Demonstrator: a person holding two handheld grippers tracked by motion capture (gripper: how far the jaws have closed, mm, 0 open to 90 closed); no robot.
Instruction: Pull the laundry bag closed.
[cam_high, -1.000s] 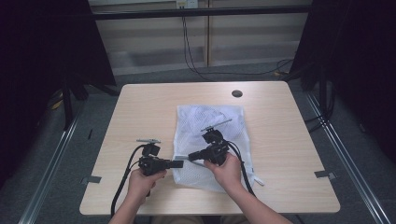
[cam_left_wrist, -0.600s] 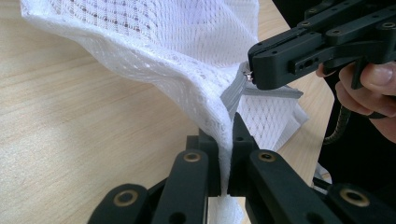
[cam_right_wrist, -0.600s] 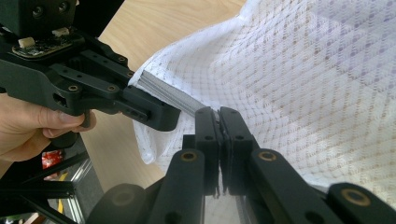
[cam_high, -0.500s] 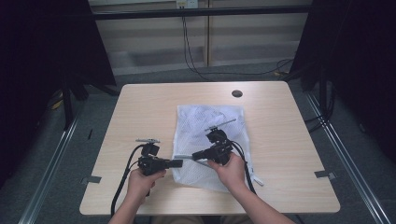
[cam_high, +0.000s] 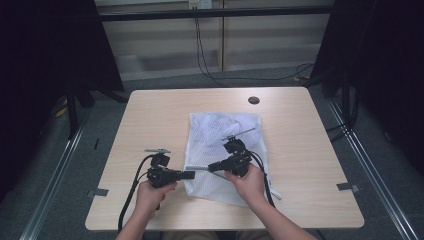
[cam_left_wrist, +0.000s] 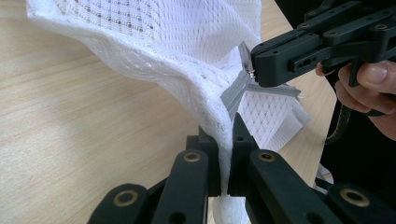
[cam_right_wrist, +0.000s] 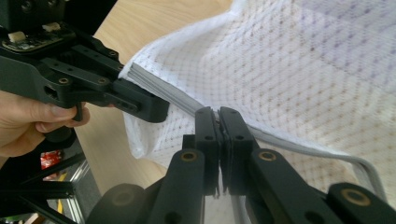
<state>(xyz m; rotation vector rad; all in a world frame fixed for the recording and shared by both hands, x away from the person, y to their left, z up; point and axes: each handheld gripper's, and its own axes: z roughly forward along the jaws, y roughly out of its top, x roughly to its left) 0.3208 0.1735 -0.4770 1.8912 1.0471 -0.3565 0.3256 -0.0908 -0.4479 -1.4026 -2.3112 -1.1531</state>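
Lying on the bench (cam_high: 150, 120), toward its near middle: a white mesh bag (cam_high: 222, 140). Pinching the bag's near-left edge beside the grey zipper (cam_left_wrist: 236, 91) with the left tool (cam_left_wrist: 224, 161), pressed together on the mesh. Gripping the zipper pull with the right tool (cam_right_wrist: 219, 128), likewise pressed together.
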